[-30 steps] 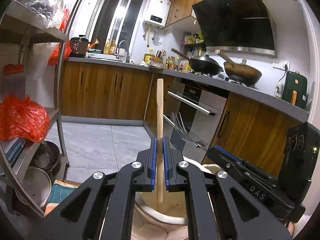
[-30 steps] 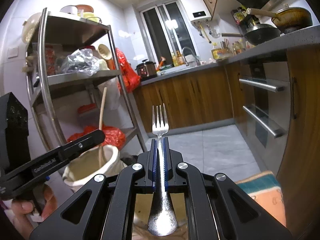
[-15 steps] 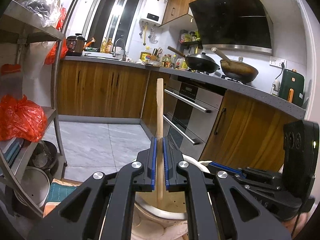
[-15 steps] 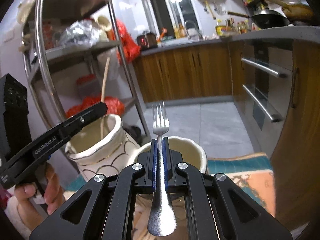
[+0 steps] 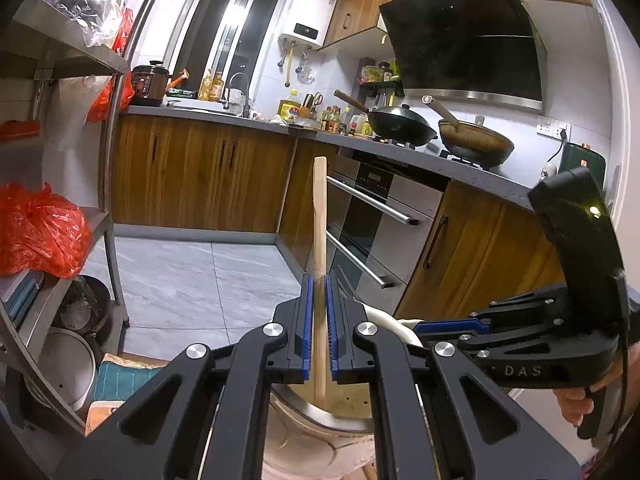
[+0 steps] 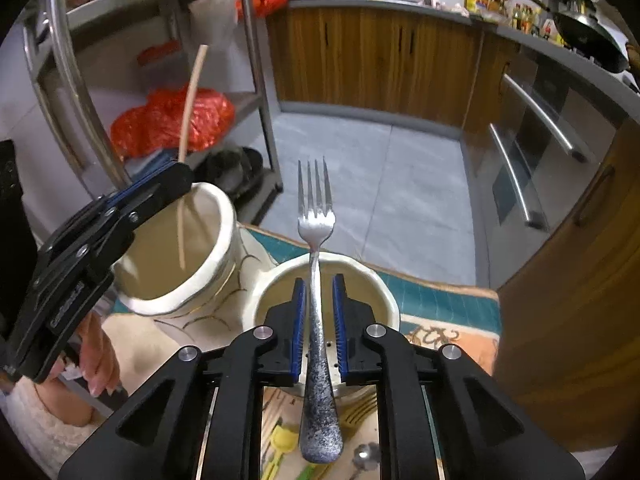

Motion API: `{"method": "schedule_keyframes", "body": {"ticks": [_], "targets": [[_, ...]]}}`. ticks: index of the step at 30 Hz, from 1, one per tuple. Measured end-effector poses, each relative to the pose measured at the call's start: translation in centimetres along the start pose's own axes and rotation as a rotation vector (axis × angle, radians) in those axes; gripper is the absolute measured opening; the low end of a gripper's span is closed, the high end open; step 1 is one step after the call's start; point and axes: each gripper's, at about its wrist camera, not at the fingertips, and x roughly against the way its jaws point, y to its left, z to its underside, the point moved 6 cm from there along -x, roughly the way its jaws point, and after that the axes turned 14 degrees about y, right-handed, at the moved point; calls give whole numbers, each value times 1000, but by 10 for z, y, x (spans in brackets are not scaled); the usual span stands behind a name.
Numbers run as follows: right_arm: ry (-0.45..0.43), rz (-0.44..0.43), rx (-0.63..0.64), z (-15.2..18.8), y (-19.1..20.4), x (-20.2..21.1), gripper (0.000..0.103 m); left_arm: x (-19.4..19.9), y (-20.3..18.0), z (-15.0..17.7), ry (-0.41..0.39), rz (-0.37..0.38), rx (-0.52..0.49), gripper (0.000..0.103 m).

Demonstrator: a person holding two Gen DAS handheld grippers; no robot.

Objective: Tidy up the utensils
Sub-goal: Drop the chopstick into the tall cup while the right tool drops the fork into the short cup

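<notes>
While the right gripper (image 6: 318, 316) tips down over the near pot (image 6: 384, 292), its jaws are opening: both blue pads stand clear of the fork (image 6: 316, 280), w/ a slim gap each side. Fork's long axis runs straight along the jaws, tines (image 6: 315, 188) fwd and up past the pot's far rim, handle end low toward the camera. Neck of the fork sits above the pot mouth, so the drop line looks about right; judging by the tilt, it should slide handle-first, though whether the handle end is inside the rim or short of it is hard to tell from this angle.

Left gripper (image 5: 318, 328) is clamped on a wooden stick (image 5: 320, 220), jaws together on it. Stick stands near upright, lower end inside the taller pot (image 6: 216, 240), which sits just left of the fork's pot, the two about touching. Both pots rest on a patterned mat (image 6: 448, 312).

Right hand is the nearer one to the fork's pot; left is busy w/ its own pot.
</notes>
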Motion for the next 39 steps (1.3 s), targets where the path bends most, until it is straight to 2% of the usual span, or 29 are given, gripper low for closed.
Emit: {"method": "schedule_keyframes", "body": {"ticks": [2,4,5,9,11,12,14,15,17,23,34,39], "targets": [[22,7,1,-1,-2,-5,15,0,0,0,-1,1,-2,6],[44,-13,7,-1,-1,-10,8,0,0,0,-1,2,0,6],[38,-19,9,-2,-1,-10,8,0,0,0,0,2,1,6],[-72,-36,-4,-2,-2,1,8,0,0,0,-3,1,3,6],[-164,-78,-11,-2,-2,11,7,1,0,0,-5,7,10,6],[-200,-84,-16,-3,-2,15,1,1,0,0,-5,8,10,6],[-271,-130,-40,-3,-4,21,1,2,1,0,-5,7,8,6],[-277,-135,-47,-6,-4,21,1,1,0,0,-1,7,7,6],[-214,-125,-64,-4,-5,6,1,3,2,0,-3,3,5,6],[-168,-85,-83,4,-12,-9,1,4,2,1,-6,1,5,6],[-158,-85,-45,6,-10,-15,1,4,3,1,-3,11,8,6],[-237,-129,-96,20,-16,0,1,4,4,1,2,8,5,6]]}}
